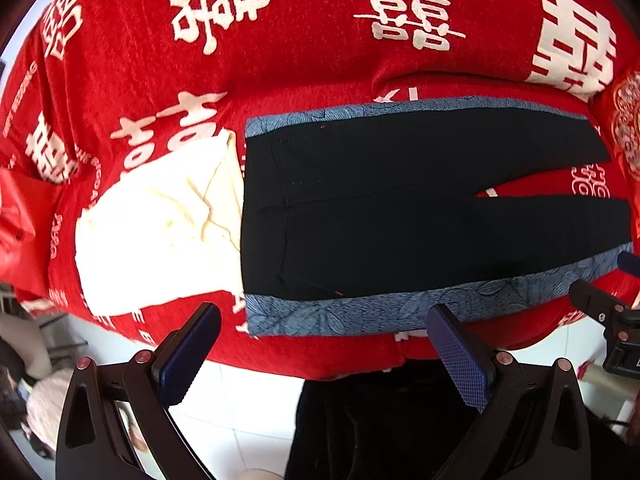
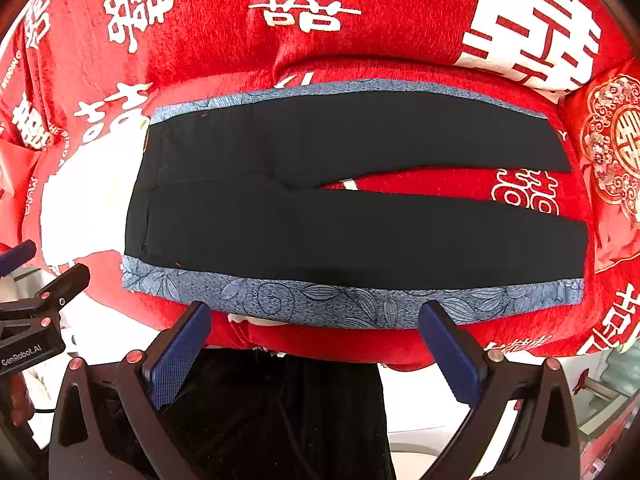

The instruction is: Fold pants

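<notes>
Black pants [image 1: 380,208] [image 2: 320,208] with blue patterned side stripes lie flat on a red bedspread [image 1: 280,48] [image 2: 224,52], waistband to the left and both legs running right with a narrow gap between them. My left gripper [image 1: 324,344] hovers open just off the near edge, below the waist end, its blue pads wide apart and holding nothing. My right gripper [image 2: 316,336] hangs open below the near blue stripe [image 2: 320,304], around mid-leg, also holding nothing. Each gripper shows at the edge of the other's view.
A cream folded garment [image 1: 160,228] [image 2: 88,196] lies against the waistband on the left. A red embroidered cushion [image 2: 612,160] sits past the leg ends at right. A raised red fold runs behind the pants. White tiled floor [image 1: 240,408] lies below the bed edge.
</notes>
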`<action>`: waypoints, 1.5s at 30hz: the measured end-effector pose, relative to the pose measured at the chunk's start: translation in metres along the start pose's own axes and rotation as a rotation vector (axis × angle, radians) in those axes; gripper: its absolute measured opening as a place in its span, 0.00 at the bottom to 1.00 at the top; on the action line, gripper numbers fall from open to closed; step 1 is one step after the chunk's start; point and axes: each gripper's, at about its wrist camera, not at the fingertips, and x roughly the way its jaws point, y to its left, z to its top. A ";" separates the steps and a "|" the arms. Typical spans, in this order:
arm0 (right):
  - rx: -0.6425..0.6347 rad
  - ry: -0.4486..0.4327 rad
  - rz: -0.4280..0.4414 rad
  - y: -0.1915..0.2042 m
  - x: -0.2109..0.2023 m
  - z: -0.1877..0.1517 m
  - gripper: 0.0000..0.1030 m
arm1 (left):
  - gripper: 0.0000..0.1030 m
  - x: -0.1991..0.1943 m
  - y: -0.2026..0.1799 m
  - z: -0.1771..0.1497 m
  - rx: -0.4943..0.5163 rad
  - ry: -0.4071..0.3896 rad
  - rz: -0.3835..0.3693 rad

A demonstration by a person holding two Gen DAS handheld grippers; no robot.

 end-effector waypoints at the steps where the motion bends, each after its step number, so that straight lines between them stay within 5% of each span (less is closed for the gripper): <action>1: -0.003 0.004 0.008 -0.003 0.000 0.000 1.00 | 1.00 -0.001 -0.002 -0.001 -0.012 0.001 0.000; 8: -0.025 0.033 0.092 -0.028 0.011 -0.002 1.00 | 1.00 0.005 -0.010 -0.009 -0.139 0.022 -0.030; 18: 0.098 0.103 0.339 -0.040 0.060 -0.025 1.00 | 1.00 0.055 0.018 -0.038 -0.287 0.090 -0.102; 23: 0.165 0.154 0.424 -0.025 0.108 -0.044 1.00 | 1.00 0.111 0.044 -0.059 -0.355 0.124 -0.168; 32: 0.345 0.216 0.726 0.020 0.191 -0.073 1.00 | 1.00 0.185 0.079 -0.099 -0.479 0.102 -0.325; 40: 0.431 0.183 0.778 0.042 0.243 -0.083 1.00 | 1.00 0.225 0.082 -0.112 -0.522 0.089 -0.424; 43: 0.497 0.173 0.798 0.039 0.254 -0.085 0.93 | 1.00 0.231 0.081 -0.118 -0.545 0.096 -0.458; 45: 0.530 0.161 0.827 0.038 0.256 -0.081 0.68 | 1.00 0.234 0.078 -0.120 -0.547 0.099 -0.465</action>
